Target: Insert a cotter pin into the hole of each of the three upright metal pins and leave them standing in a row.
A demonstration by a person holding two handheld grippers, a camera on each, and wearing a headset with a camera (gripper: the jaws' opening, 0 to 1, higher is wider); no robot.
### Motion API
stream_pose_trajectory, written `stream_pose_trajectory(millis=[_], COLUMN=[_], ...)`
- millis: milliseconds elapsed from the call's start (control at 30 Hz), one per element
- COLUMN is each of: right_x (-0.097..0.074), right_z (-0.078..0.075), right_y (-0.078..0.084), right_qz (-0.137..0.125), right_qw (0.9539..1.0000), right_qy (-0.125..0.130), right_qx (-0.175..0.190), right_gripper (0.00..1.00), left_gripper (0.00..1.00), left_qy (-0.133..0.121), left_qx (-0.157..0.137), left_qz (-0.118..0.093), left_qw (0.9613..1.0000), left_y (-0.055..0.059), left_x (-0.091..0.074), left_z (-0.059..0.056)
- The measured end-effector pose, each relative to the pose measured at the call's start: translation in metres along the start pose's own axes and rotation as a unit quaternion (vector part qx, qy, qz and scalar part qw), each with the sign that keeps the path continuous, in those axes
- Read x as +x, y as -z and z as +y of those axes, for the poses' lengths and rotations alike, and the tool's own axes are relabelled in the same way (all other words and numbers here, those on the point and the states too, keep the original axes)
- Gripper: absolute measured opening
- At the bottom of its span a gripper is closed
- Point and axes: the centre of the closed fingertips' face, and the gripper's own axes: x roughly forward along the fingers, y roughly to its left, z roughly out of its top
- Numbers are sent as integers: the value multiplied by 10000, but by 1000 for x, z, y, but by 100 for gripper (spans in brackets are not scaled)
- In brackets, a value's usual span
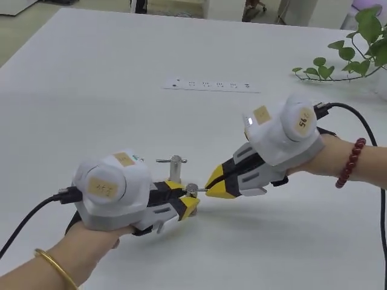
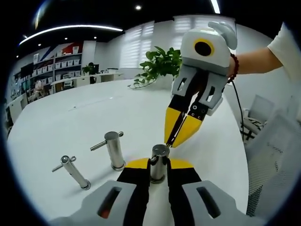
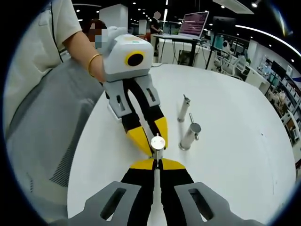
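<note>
My left gripper (image 1: 188,202) (image 2: 159,163) is shut on an upright metal pin (image 2: 159,154) (image 1: 191,191), gripping its shaft just below the head. My right gripper (image 1: 210,183) (image 3: 157,163) is shut on a thin cotter pin (image 3: 157,153), whose tip is at the head of that held pin (image 3: 157,142). In the left gripper view the right gripper (image 2: 172,140) comes down from the upper right onto the pin. Two more metal pins (image 2: 114,149) (image 2: 74,170) stand to the left, each with a cotter pin through its top. One of them (image 1: 175,164) stands just behind the grippers.
A white power strip (image 1: 211,85) lies flat further back on the white table (image 1: 91,90). A leafy plant (image 1: 357,54) stands at the far right corner. Black cables (image 1: 363,130) trail from both grippers. A person's torso (image 3: 42,84) is close behind the left gripper.
</note>
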Motion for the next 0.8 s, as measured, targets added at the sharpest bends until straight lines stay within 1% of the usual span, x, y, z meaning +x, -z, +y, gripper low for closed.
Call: stream_pose_trajectory(millis=[267, 367, 467, 533, 567, 633, 800], right_x=[4, 4, 5, 5, 6, 7, 2], right_z=[0, 0, 0, 1, 1, 2, 4], right_y=[-4, -4, -4, -4, -1, 5, 8], right_qz=[-52, -45, -76, -69, -5, 118, 130], right_qw=[9996, 9993, 9988, 9986, 9987, 9988, 9986], right_qy=[72, 105, 135, 131, 144, 167, 169], right_qx=[260, 346, 465, 503, 484, 445, 486], right_gripper=[4, 4, 4, 5, 6, 11, 11], left_gripper=[13, 13, 13, 13, 13, 13, 13], left_qy=[8, 6, 4, 6, 3, 12, 18], left_qx=[-365, -608, -729, -776, -782, -778, -790], left_qz=[-86, -139, -162, -166, -171, -164, -164], left_qw=[9993, 9981, 9972, 9968, 9968, 9968, 9967], left_y=[2, 4, 5, 5, 5, 5, 5], left_x=[1, 2, 2, 2, 2, 1, 2], left_z=[0, 1, 1, 1, 1, 1, 1])
